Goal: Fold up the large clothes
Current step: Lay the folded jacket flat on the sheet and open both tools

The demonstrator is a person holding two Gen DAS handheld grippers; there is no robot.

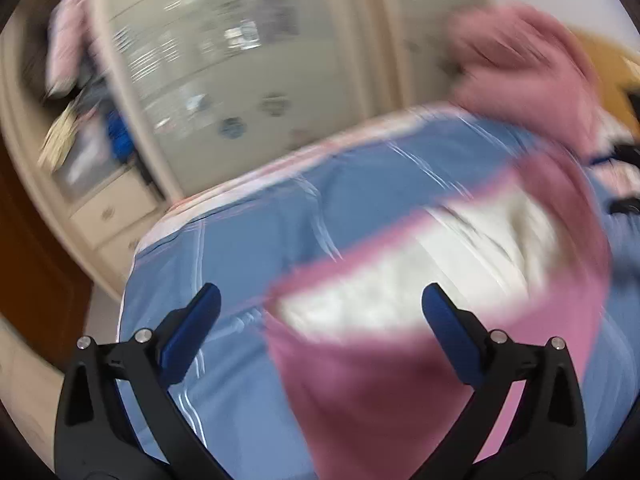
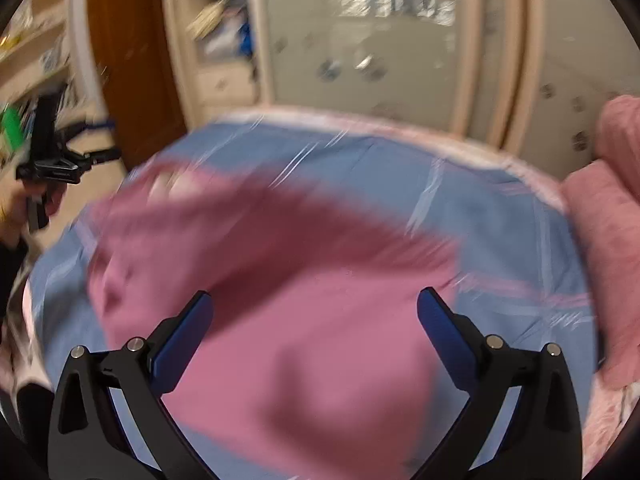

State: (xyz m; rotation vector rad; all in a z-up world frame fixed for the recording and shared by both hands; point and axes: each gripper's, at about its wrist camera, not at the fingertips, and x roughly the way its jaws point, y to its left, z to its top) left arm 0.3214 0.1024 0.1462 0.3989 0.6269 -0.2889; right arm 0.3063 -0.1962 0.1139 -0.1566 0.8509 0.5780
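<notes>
A large pink garment [image 2: 304, 280] lies spread on a blue bedsheet [image 2: 360, 172]. In the left wrist view the garment [image 1: 380, 400] shows a white inner lining [image 1: 420, 272]. My left gripper [image 1: 322, 300] is open and empty, hovering above the garment's edge. My right gripper [image 2: 316, 308] is open and empty above the garment's middle. The left gripper also shows in the right wrist view [image 2: 56, 168], held off the bed's left side. Both views are blurred by motion.
A pink blanket or pillow pile [image 2: 612, 240] sits at the bed's right end, also in the left wrist view [image 1: 528, 72]. A cream wardrobe [image 2: 380, 40] stands behind the bed, with open shelves [image 1: 92, 128] and a brown door [image 2: 132, 60] to the left.
</notes>
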